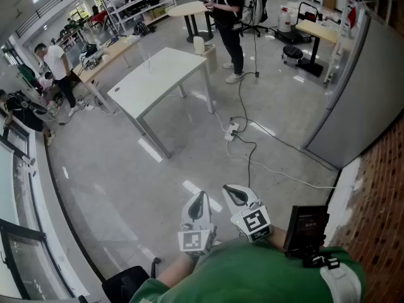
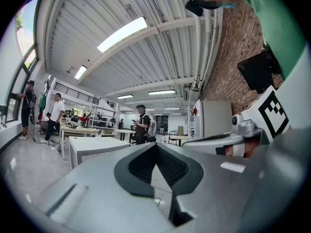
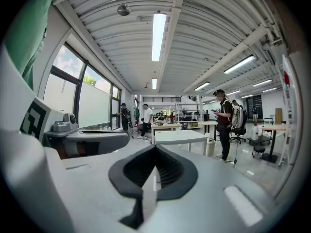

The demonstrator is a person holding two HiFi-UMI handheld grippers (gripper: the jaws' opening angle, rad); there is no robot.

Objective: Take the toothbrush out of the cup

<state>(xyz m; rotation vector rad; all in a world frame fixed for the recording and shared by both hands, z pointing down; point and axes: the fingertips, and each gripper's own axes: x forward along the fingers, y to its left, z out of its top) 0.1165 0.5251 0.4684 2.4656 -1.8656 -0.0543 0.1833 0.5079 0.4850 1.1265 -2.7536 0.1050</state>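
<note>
Close to the wearer's chest, the left gripper (image 1: 199,197) and right gripper (image 1: 232,193) hang side by side, each with jaws closed tip to tip on nothing. Well apart, on the white table (image 1: 161,81), a thin upright shape (image 1: 149,60) is possibly the cup with its toothbrush, too small to confirm. A toothbrush should be light, stiff and smooth: grip the handle above the rim.

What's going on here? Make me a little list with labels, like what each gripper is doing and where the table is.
left gripper: jaws together, holding nothing
right gripper: jaws together, holding nothing
white table: across the floor, apart from both grippers
cup, toothbrush: too small to tell
person in black: standing beyond the table
</note>
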